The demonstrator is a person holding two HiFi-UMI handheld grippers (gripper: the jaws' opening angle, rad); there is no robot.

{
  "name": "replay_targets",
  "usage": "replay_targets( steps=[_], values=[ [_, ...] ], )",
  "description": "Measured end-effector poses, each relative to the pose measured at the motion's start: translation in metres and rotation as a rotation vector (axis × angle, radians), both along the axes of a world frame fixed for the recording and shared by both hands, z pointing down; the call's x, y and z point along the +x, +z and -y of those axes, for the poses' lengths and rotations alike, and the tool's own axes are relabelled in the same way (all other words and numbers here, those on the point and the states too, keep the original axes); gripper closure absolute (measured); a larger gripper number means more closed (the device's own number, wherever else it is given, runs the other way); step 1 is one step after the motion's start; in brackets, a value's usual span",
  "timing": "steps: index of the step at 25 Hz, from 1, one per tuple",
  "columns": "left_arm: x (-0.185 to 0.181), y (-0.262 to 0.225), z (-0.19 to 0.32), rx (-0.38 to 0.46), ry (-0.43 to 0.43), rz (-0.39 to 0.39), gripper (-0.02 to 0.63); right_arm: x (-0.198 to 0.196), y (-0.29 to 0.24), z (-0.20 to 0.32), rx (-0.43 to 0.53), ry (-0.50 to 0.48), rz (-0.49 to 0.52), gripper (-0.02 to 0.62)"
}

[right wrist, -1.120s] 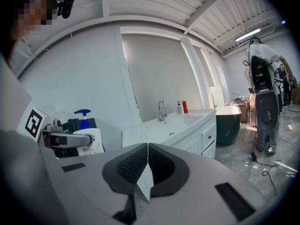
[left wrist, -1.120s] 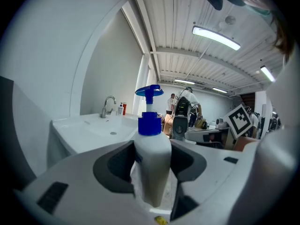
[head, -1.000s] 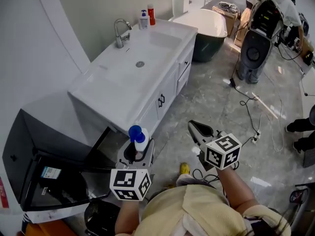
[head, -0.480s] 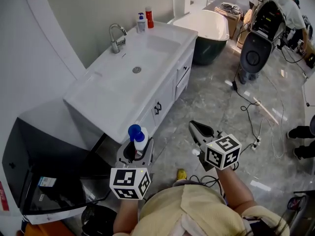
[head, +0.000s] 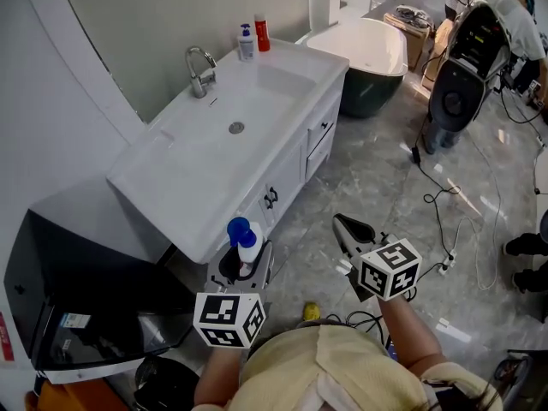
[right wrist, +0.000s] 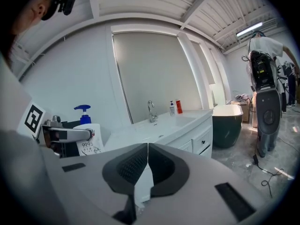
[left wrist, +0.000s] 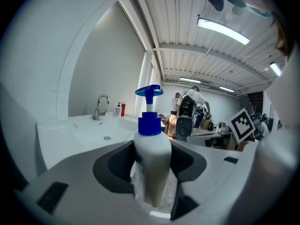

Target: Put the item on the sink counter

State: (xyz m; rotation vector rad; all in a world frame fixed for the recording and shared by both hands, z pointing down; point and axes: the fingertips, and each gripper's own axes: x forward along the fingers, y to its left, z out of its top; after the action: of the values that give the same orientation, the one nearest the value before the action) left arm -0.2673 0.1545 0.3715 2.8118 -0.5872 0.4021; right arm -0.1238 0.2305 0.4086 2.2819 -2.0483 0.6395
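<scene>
In the head view, the left gripper (head: 246, 262) is hanging over the floor (head: 368, 174) just beside the near corner of the white tabletop (head: 163, 178). It is holding a white bottle (head: 247, 245) with a blue pump upright, so the bottle is in the air and not on the tabletop. The right gripper (head: 346, 228) is hanging further right, well apart from the tabletop. A faucet (head: 199, 71) is standing at the left of the basin. Two small bottles (head: 253, 38) are sitting at the tabletop's far end, with a tub (head: 364, 48) beyond them.

In the left gripper view, the fingers (left wrist: 112, 165) are clenching the bottle's body from both sides, and the bottle is standing upright between them. The tabletop is lying ahead and to the left.

In the right gripper view, that gripper's fingers are pressing together, pad against pad, with nothing between them. The bottle is showing at the left, caught in the left gripper, with the tabletop stretching away behind it.
</scene>
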Motion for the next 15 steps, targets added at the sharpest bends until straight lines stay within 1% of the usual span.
replay_targets(
  steps=[6,15],
  values=[
    [0.024,0.004,-0.007,-0.013,-0.006,0.002,0.370,0.018,0.010,-0.001,-0.010,-0.029,0.009,0.569],
    [0.043,0.010,0.004,-0.014,-0.021,0.037,0.370,0.033,0.018,0.005,-0.022,-0.036,0.037,0.569]
  ],
)
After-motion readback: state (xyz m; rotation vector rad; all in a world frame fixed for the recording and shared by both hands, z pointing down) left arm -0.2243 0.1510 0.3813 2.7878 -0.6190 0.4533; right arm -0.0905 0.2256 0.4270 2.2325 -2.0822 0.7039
